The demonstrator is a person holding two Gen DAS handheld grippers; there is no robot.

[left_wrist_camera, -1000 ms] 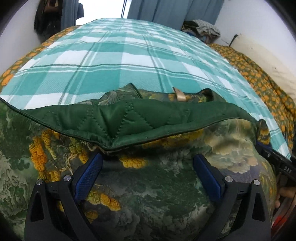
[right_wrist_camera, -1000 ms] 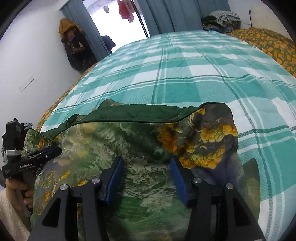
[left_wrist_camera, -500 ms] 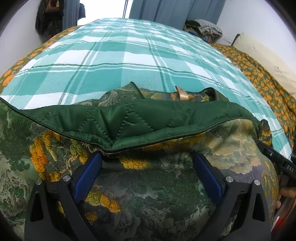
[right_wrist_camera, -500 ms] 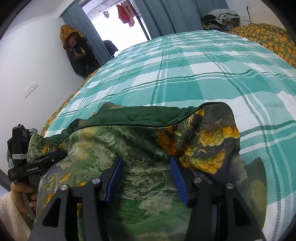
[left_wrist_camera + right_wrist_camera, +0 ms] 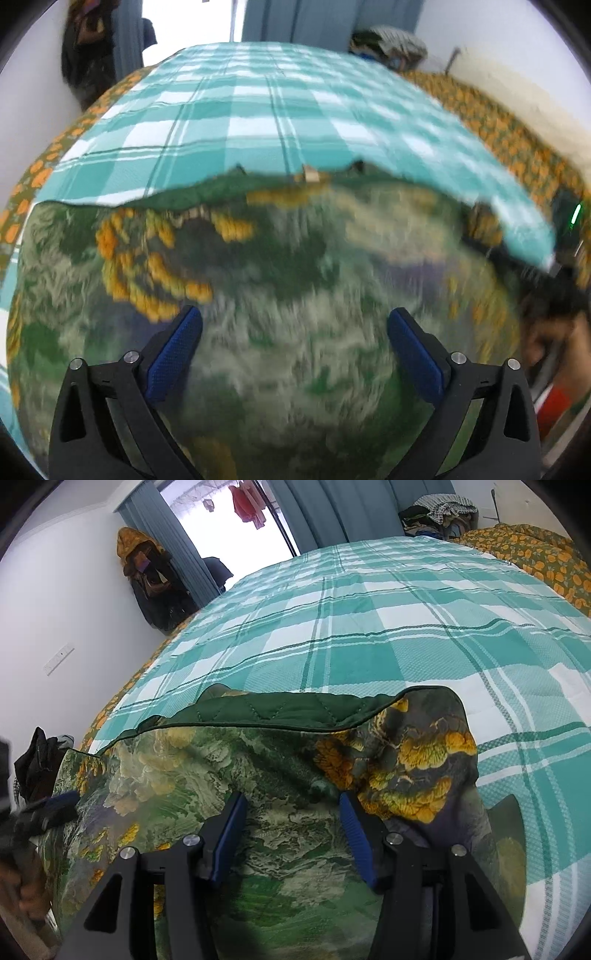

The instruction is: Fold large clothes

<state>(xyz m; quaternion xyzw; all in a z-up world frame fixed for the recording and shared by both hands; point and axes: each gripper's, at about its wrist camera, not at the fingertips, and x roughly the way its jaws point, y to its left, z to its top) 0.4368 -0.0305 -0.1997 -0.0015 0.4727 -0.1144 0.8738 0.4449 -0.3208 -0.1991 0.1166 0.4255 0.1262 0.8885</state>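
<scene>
Both wrist cams are sitting close over the jacket, looking down and forward across the bed. They're sharing jacket, bed and curtains.

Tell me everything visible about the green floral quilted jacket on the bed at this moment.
The green floral quilted jacket has a painterly print of greens with orange-yellow blooms and a plain dark green diamond-stitched lining, which shows along its far edge. It looks padded and soft. It lies bunched on the teal-and-white checked bedspread. The right gripper and left gripper each have cloth between their blue pads; whether either is pinching it cannot be told. The left wrist view is blurred.
</scene>
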